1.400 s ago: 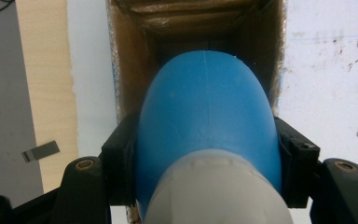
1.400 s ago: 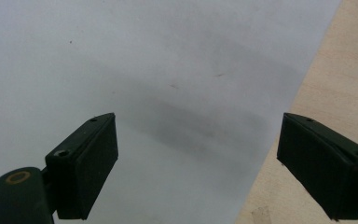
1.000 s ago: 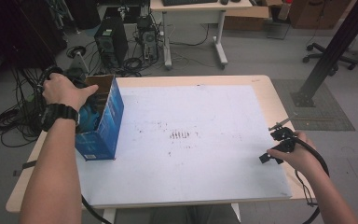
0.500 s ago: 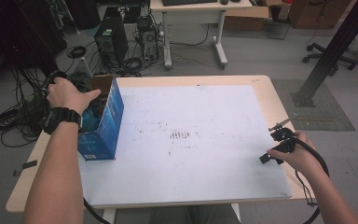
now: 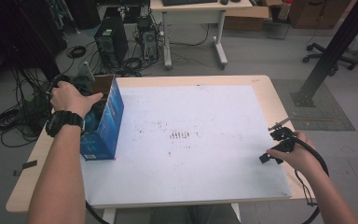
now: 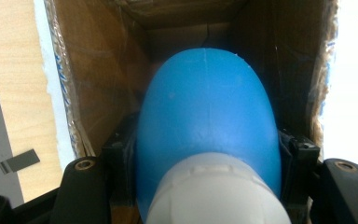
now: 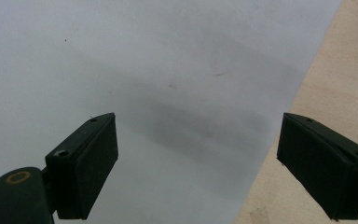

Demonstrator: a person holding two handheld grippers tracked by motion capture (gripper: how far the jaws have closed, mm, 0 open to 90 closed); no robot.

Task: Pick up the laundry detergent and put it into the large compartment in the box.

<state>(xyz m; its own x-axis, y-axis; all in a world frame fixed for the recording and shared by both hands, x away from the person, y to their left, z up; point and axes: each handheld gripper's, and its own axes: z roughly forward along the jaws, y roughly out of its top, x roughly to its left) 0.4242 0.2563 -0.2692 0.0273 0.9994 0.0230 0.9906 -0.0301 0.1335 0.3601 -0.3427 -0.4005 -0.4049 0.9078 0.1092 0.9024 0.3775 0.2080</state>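
From the high view, the left hand (image 5: 70,97) reaches into a blue box (image 5: 103,122) at the table's (image 5: 261,88) nine o'clock side. The right gripper (image 5: 278,142) rests at three o'clock.

In the left gripper view, the jaws squeeze a blue bottle (image 6: 207,116) inside the box (image 6: 98,79).

In the right gripper view, the jaws stand wide apart over a white sheet (image 7: 144,60).

Black wristwatch (image 5: 65,122); black gripper (image 7: 198,170) with seemingly brass-ringed screw holes.

Smooth matt blue plastic bottle (image 6: 208,116) with ribbed white cap (image 6: 214,191), in rough brown cardboard box (image 6: 102,84), glossy blue outside.
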